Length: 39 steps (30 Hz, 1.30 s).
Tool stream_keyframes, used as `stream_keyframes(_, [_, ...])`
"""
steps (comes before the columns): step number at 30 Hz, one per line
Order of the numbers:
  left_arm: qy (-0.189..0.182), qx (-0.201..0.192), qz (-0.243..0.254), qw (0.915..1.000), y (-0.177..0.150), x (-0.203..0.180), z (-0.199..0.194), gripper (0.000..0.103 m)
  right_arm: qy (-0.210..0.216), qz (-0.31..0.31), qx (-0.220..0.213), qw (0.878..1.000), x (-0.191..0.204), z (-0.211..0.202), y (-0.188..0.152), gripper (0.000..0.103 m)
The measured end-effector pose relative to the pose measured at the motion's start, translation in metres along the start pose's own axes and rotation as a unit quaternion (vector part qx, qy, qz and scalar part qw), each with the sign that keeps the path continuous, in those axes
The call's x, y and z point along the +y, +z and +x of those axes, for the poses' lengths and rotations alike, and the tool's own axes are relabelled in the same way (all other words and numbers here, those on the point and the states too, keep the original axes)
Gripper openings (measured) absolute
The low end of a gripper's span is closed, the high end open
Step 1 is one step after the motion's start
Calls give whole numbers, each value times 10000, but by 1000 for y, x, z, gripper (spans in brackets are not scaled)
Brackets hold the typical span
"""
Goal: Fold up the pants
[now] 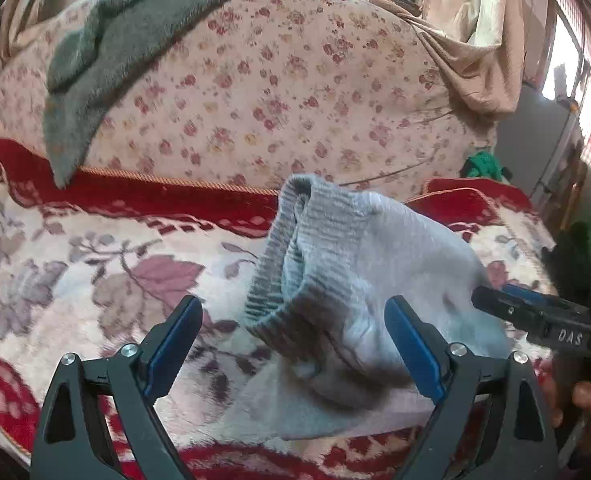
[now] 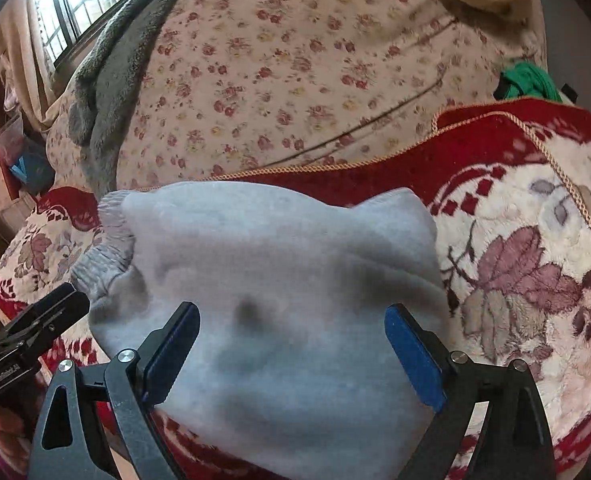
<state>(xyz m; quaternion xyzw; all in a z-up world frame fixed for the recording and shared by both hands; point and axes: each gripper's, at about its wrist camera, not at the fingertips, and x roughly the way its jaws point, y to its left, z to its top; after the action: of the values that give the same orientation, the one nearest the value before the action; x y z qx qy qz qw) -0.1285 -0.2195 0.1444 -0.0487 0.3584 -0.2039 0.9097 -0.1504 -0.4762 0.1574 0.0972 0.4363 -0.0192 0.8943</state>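
Light grey pants (image 1: 347, 280) lie folded into a thick bundle on a red and cream floral blanket (image 1: 95, 264). The ribbed waistband (image 1: 291, 248) faces the left wrist view. My left gripper (image 1: 295, 312) is open, its fingers either side of the waistband end, holding nothing. My right gripper (image 2: 293, 320) is open over the smooth top of the bundle (image 2: 279, 272), holding nothing. The right gripper also shows in the left wrist view (image 1: 543, 316) at the bundle's right side. The left gripper shows in the right wrist view (image 2: 35, 328) at the lower left.
A floral quilt mound (image 1: 275, 92) rises behind the blanket, with a dark grey fleece (image 1: 95, 60) draped on its left. Beige curtains (image 1: 475, 40) and windows are behind. A green cloth (image 1: 483, 164) lies at the far right.
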Motion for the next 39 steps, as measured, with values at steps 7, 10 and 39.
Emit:
stream_keyframes(7, [228,-260,329,9989,8,-28,-7,92,-368,-138,-229,9990,16,-9,-6,96])
stream_keyframes(10, [214,-282,407,9985,9,-37,-6,92,-432,-125,-260,9987,15,-14,-7,96])
stream_keyframes(39, [405,-310,776,9957,15,-62,3,92,-460,98,-260,9986,4,-16,-13,97])
